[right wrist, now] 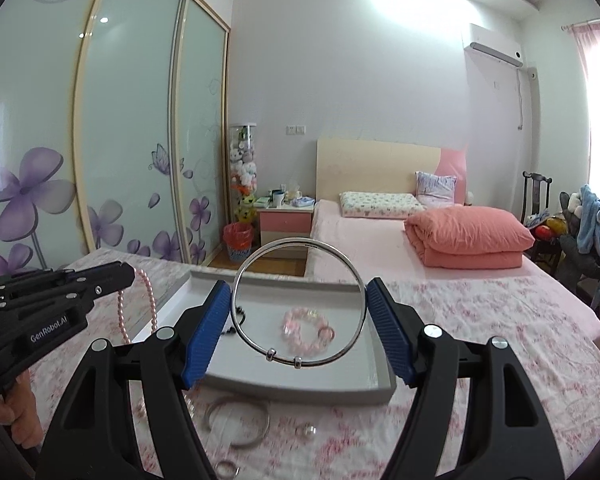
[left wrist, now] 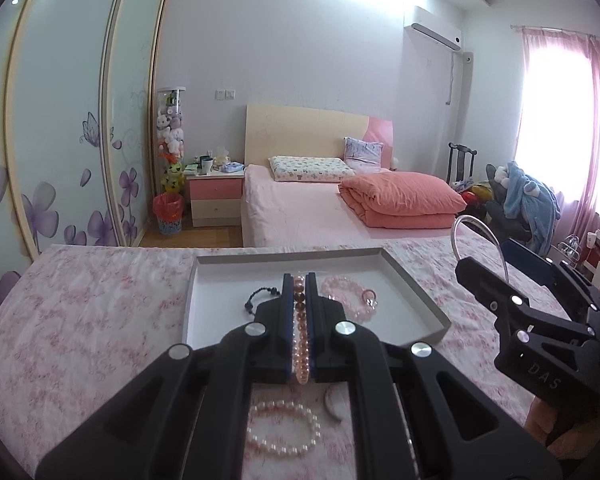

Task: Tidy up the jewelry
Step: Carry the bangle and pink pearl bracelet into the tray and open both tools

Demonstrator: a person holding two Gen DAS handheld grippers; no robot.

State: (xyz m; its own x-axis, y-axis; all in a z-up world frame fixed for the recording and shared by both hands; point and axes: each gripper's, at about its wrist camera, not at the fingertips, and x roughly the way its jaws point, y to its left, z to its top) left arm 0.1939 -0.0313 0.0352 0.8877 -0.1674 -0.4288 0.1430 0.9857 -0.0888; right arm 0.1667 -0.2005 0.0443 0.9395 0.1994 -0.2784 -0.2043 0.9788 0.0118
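My left gripper (left wrist: 299, 280) is shut on a pink pearl bracelet (left wrist: 300, 344), held above the near edge of the white tray (left wrist: 428, 304); the strand also hangs from it in the right wrist view (right wrist: 150, 300). My right gripper (right wrist: 299, 304) is shut on a silver bangle (right wrist: 300, 364), gripped across its width and held upright over the tray (right wrist: 300, 390). In the tray lie a pink crystal bracelet (left wrist: 346, 294) (right wrist: 304, 326) and a black cord bracelet (left wrist: 260, 298) (right wrist: 236, 318).
On the flowered bedspread in front of the tray lie a white pearl bracelet (left wrist: 282, 428), a second silver bangle (right wrist: 238, 420), a small ring (right wrist: 226, 468) and a clear bead piece (right wrist: 306, 430). A bed with a pink quilt (right wrist: 468, 236) stands beyond.
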